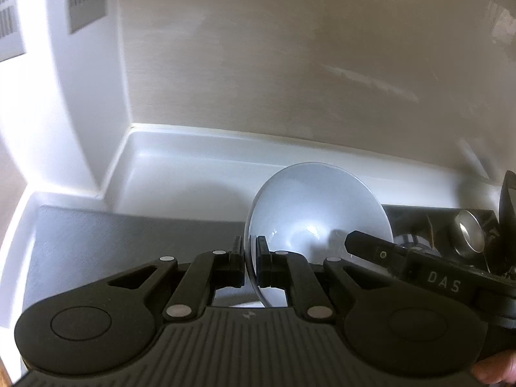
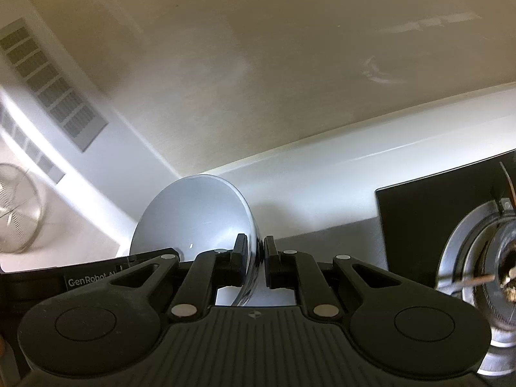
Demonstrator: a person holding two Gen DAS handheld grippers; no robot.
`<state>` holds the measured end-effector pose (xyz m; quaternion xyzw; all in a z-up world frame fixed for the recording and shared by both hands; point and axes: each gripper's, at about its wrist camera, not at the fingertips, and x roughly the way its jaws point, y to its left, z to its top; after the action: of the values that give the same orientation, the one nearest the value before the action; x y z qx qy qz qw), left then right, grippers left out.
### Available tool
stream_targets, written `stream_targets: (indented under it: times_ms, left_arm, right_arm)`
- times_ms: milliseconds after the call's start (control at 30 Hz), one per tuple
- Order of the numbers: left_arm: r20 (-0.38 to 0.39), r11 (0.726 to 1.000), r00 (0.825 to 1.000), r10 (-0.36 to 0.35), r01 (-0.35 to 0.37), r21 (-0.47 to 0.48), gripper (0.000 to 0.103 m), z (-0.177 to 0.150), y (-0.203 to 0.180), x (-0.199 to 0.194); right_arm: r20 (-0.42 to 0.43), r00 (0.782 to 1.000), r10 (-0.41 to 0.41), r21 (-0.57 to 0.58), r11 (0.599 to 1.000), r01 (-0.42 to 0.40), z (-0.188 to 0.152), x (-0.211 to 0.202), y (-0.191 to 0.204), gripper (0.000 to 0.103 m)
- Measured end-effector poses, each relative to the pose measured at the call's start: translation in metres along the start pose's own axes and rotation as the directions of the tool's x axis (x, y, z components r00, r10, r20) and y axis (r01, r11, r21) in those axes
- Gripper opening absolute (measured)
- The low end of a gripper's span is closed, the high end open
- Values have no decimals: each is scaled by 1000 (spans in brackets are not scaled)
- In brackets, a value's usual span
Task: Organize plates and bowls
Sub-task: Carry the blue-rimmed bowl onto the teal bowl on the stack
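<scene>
Bowl (image 1: 317,213) rim between both claws' pads.

Wall (image 1: 290,64): beige, seen from nine to three o'clock in both views; faint pale streaks are shown on it
Vent grille (image 2: 51,84): grey, slatted; set at ten o'clock in the right wrist view
Counter (image 1: 113,235): grey, bounded by a white upstand
Stove burner (image 2: 477,258): metal rings on black glass at three o'clock
Wire basket (image 2: 16,209): blurred, at nine o'clock
</scene>
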<state>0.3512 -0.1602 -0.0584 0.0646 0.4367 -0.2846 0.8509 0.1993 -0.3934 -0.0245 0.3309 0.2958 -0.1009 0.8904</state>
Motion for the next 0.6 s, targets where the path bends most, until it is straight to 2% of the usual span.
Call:
stream_targets:
  times_ms: [267,600]
  left_arm:
    - [1,999,1000,23,-23,-24,7,-28,11,-39]
    - [-37,998,998,47,-48,-36,8,-65,17,-54]
  right_arm:
    - [-21,999,24,-31,999,-25,-20,-28,23,11]
    - [-79,997,17,-53,998,-21,-56,-45,34,10]
